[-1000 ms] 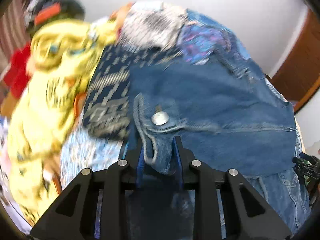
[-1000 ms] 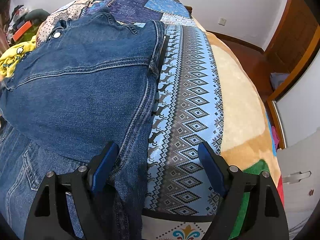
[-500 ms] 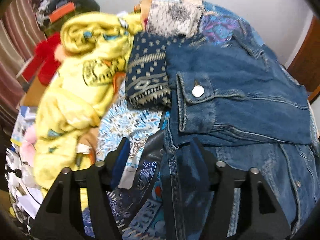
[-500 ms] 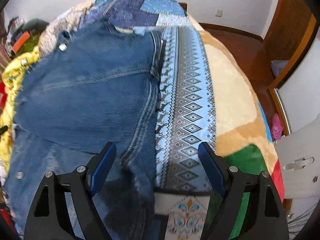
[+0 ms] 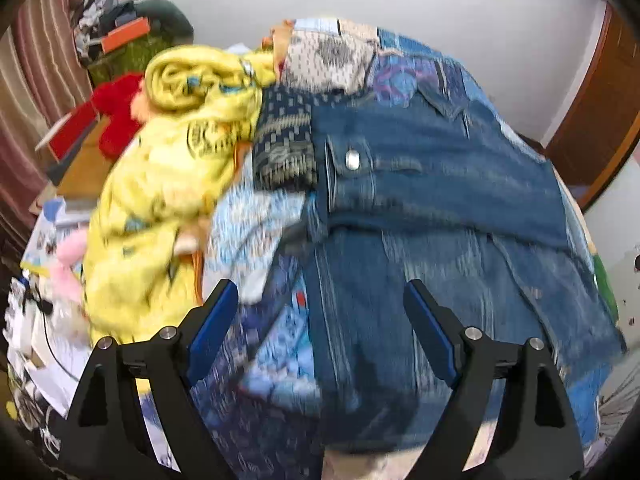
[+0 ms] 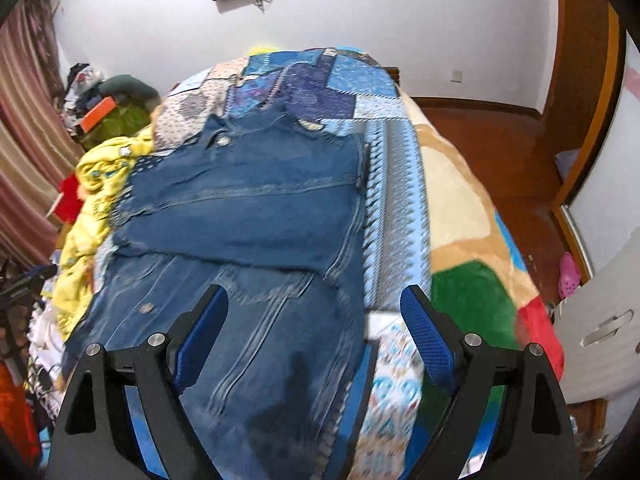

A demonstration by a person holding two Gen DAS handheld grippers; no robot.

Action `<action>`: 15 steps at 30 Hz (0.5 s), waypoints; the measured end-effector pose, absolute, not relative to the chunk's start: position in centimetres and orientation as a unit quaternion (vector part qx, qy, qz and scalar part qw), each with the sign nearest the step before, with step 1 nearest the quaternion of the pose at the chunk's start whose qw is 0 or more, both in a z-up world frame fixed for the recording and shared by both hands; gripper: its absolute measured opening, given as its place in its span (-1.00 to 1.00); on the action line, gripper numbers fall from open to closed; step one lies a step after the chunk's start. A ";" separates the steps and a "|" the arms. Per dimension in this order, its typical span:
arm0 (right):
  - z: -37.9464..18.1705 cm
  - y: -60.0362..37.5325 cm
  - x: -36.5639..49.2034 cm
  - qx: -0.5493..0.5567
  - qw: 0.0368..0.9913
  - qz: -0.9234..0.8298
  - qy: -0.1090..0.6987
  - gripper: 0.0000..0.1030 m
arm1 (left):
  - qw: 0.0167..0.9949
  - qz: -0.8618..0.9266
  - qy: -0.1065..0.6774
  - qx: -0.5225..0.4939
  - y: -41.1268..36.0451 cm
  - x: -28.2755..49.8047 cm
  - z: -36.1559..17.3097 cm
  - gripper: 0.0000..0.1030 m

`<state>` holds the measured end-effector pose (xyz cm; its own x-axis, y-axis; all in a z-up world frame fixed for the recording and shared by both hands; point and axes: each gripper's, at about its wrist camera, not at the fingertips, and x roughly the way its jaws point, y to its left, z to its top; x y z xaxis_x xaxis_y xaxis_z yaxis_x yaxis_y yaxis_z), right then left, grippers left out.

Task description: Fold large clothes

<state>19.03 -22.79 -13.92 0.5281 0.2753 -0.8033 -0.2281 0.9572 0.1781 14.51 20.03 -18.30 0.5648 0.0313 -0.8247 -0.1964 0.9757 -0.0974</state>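
The denim jacket point(image 6: 248, 216) lies on the patterned bed cover point(image 6: 396, 184), its far part doubled over the near part, apparently a first fold. The left gripper point(image 5: 316, 316) and right gripper point(image 6: 314, 320) hover above it, jaws opening, nothing clamped. A yellow garment point(image 5: 160, 184) is heaped left. No containers are discernible.

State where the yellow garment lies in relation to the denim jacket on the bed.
In both wrist views the yellow garment lies crumpled on the picture's left of the denim jacket, near the bed's edge, with a dark patterned cloth between them.
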 end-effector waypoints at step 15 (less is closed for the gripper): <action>-19.4 -23.5 13.2 0.112 0.823 0.147 0.537 0.67 | 0.829 0.011 0.502 -0.246 19.3 7.9 -25.4 0.54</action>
